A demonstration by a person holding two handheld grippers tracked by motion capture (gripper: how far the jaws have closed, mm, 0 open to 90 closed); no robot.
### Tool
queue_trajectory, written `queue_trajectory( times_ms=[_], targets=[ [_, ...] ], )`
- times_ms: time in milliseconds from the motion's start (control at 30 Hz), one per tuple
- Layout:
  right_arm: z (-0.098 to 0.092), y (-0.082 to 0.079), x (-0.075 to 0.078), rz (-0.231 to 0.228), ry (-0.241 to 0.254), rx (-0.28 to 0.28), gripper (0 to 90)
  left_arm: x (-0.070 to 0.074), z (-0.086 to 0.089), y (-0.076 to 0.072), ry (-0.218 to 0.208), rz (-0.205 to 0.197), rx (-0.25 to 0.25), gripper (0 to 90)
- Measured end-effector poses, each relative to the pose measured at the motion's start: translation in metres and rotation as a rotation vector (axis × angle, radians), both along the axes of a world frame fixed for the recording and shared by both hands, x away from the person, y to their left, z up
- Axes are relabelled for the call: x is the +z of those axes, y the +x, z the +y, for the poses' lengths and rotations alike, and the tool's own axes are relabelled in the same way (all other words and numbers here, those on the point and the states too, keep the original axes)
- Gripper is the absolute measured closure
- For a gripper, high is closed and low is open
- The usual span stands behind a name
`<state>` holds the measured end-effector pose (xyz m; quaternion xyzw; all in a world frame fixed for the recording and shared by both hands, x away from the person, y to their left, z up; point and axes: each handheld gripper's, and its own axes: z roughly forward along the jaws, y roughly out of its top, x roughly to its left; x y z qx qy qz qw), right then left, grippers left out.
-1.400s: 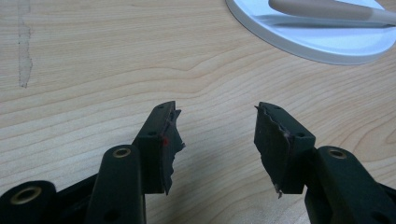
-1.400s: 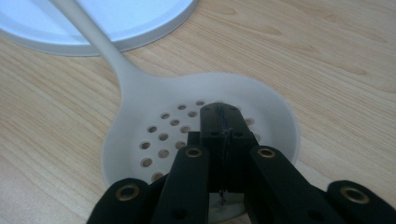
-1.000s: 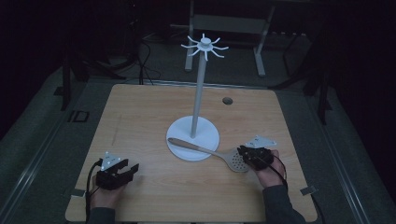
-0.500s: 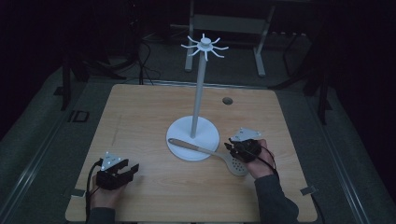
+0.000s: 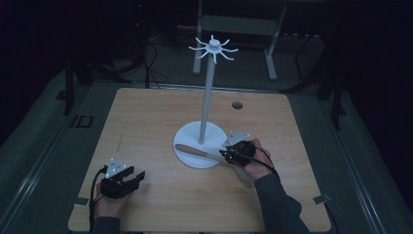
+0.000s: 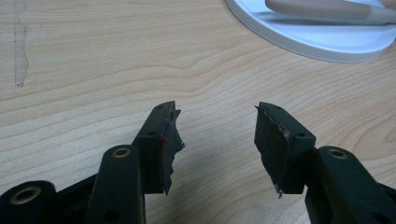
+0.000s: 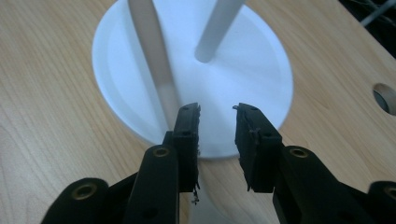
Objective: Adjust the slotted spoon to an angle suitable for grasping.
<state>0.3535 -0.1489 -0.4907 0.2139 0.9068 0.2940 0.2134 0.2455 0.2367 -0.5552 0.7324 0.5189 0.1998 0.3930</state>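
Lying across white base (image 5: 195,139), spatula (image 5: 197,152) handle pointing left.

White stand (image 5: 200,146), pale wood spatula (image 5: 197,152) & table (image 5: 146,126), blk grippers (image 5: 119,181).

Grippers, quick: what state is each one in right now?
Left gripper: open, nothing between its jaws.
Right gripper: open, has just been opening, empty, beside the wooden spatula's handle.
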Motion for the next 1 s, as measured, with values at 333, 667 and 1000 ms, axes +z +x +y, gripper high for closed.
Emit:
queue_trajectory(
  times_ms=[333,667,1000],
  targets=[
    [0.02,0.008,-0.001,0.039,-0.053,0.061,67.2,0.0,0.001,0.0,0.0,0.001,0.001,48.8],
    [0.035,0.015,-0.006,0.08,-0.122,0.092,66.5,0.0,0.001,0.0,-0.003,0.0,0.002,48.6],
    [0.049,0.022,-0.014,0.092,-0.164,0.115,66.3,0.001,0.001,0.0,-0.008,-0.004,0.005,48.4]
  ],
)
